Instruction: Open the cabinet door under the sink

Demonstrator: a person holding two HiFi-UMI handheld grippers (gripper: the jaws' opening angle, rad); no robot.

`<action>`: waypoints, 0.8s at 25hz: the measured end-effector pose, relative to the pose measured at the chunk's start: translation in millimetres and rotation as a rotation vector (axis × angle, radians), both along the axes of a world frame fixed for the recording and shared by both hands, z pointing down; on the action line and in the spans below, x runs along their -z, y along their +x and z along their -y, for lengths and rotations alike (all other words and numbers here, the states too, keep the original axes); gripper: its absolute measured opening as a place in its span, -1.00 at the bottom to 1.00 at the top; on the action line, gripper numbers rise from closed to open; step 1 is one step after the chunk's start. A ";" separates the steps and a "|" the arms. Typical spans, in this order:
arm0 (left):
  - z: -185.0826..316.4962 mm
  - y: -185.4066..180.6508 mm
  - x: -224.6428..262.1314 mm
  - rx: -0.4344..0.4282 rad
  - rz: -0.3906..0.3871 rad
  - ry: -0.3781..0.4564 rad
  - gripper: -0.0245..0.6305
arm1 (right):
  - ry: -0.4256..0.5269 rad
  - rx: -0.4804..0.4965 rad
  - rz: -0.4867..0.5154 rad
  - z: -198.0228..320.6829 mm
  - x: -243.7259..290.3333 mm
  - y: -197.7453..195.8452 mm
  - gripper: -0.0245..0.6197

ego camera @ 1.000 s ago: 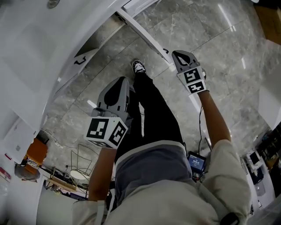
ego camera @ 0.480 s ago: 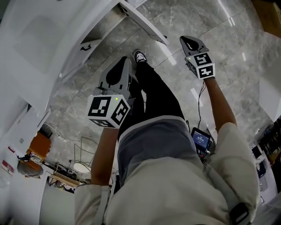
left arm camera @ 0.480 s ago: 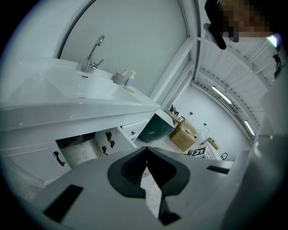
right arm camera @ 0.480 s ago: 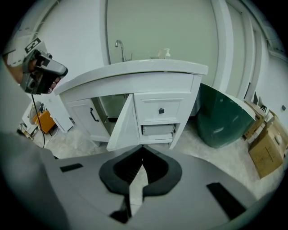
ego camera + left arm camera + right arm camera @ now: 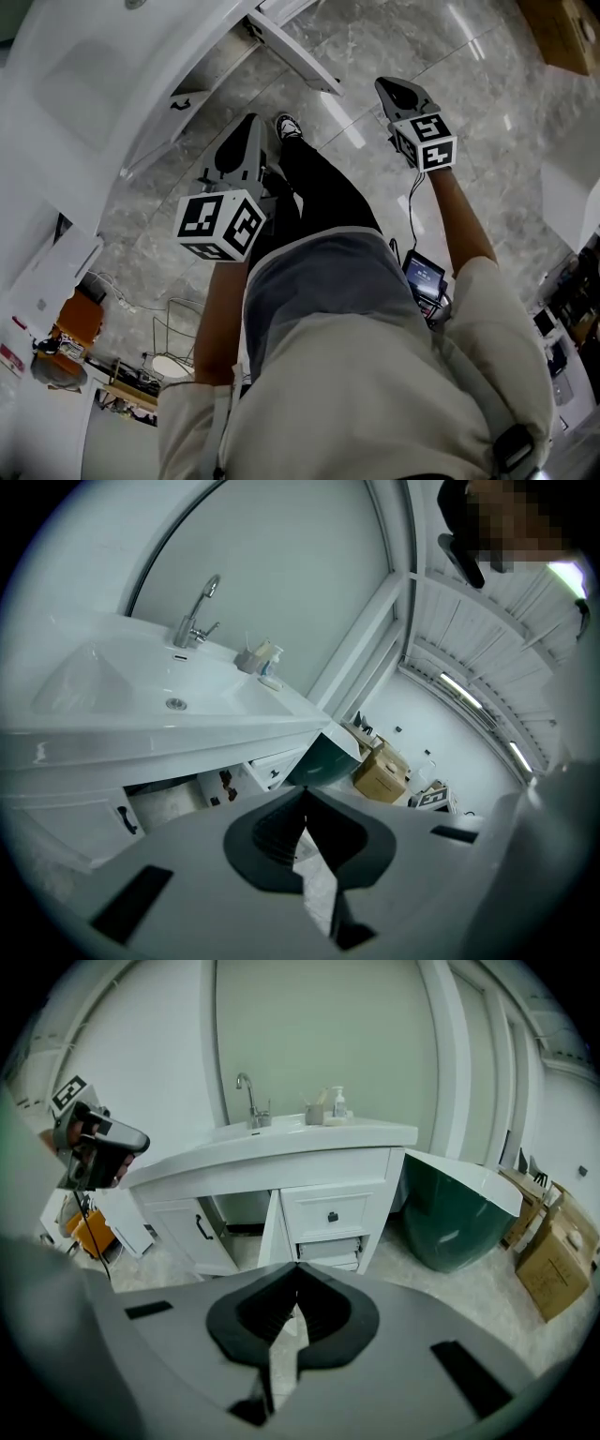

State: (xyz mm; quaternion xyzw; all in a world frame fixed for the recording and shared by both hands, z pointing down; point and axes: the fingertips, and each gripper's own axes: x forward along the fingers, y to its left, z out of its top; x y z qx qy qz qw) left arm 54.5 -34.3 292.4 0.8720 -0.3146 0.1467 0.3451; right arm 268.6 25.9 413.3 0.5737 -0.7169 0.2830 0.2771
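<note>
Both grippers are held in the air, well apart from the vanity and touching nothing. left gripper (image 5: 251, 127): jaws pressed together at the tips, nothing between them. right gripper (image 5: 394, 89): same, jaws closed and empty.

The cabinet door (image 5: 273, 1227) sits under the sink (image 5: 281, 1133), centre of the vanity. It stands swung out toward the near side and shows edge-on in the right gripper view, with a dark opening just left of it. From the head view it is the white panel (image 5: 292, 49) sticking out over the floor. So the door looks already open. The neighbour door (image 5: 183, 1232) on the left is shut, with a black handle (image 5: 200, 1227). The drawer (image 5: 330, 1213) is just right of the open door.

Handling guess: stiff flat panel on hinges, light, swings easily, smooth painted face so likely slippery. Best hold would be its pull or the free vertical edge, not the face.

Hard to tell:
- the open door's own handle is not visible
- hinges are hidden
- the cabinet interior is dim
- the person's legs and torso cover much of the floor in the head view

A green tub (image 5: 450, 1218) stands right of the vanity.
</note>
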 end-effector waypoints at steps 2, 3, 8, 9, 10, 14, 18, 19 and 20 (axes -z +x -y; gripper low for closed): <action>-0.9 -8.2 7.6 0.022 0.001 0.010 -0.93 | 0.016 -0.007 0.018 0.8 12.5 -5.5 -0.89; -1.8 -12.7 11.2 0.033 0.005 0.017 -0.93 | 0.023 -0.007 0.028 1.0 18.3 -9.5 -0.89; -4.6 -33.5 28.3 0.075 0.056 0.084 -0.93 | 0.053 -0.012 0.119 6.0 52.6 -34.2 -0.89; -4.1 -38.5 31.6 0.091 0.050 0.084 -0.93 | 0.064 0.002 0.123 8.8 59.6 -41.1 -0.89; -3.5 -43.8 35.0 0.108 0.040 0.080 -0.93 | 0.075 0.020 0.122 11.6 66.4 -48.4 -0.89; -2.6 -63.4 47.7 0.156 0.026 0.082 -0.93 | 0.108 0.072 0.110 21.5 92.2 -71.8 -0.89; 3.3 -83.2 59.7 0.192 0.042 0.108 -0.93 | 0.118 0.026 0.134 32.8 115.3 -82.2 -0.89; 4.4 -87.8 63.8 0.203 0.040 0.113 -0.93 | 0.119 0.024 0.145 34.7 121.5 -86.1 -0.89; 5.0 -91.8 67.9 0.212 0.037 0.118 -0.93 | 0.121 0.032 0.154 36.1 127.5 -90.9 -0.89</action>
